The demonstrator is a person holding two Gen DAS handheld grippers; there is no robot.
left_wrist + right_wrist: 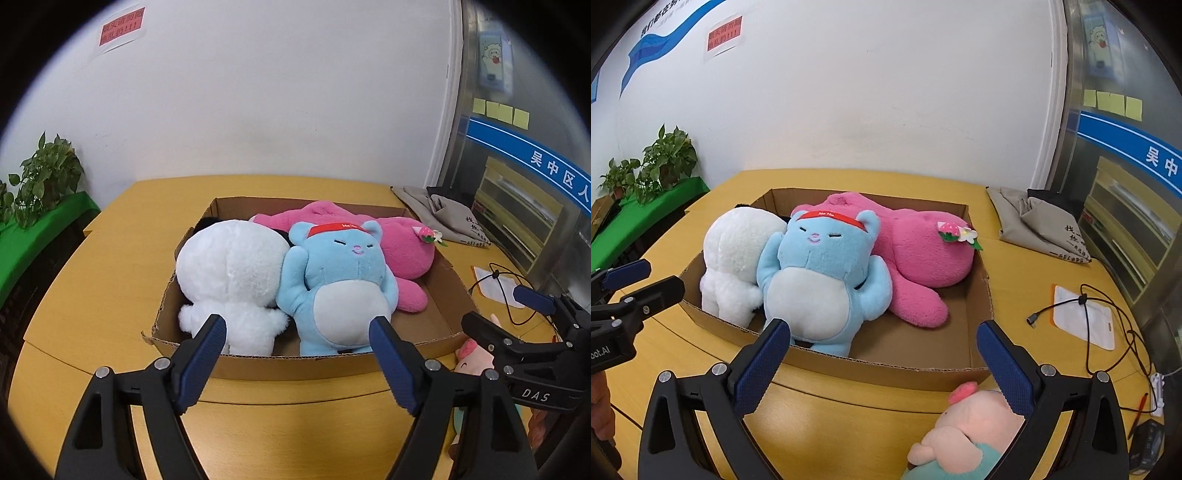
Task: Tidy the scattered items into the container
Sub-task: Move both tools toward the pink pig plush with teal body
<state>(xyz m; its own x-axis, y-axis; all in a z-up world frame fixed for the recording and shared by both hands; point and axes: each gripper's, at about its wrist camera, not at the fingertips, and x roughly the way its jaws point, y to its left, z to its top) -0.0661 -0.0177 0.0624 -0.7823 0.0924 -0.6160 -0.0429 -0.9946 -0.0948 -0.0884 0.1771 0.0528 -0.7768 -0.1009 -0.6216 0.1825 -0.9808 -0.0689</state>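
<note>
A shallow cardboard box [280, 363] [979, 280] sits on the yellow table. In it lie a white plush [229, 273] [733, 254], a blue plush with a red headband [340, 273] [823, 273] and a pink plush [406, 251] [919, 254]. A small pink pig plush [964, 432] [474, 358] lies on the table in front of the box, under the right finger. My left gripper [297, 328] is open and empty at the box's near wall. My right gripper [881, 334] is open and empty above the near wall.
A beige cloth bag [1034, 225] lies at the back right. A black cable [1108, 314] and a white card pouch [1082, 317] lie right of the box. Potted plants [657, 162] stand on a green stand at left. A glass door is at right.
</note>
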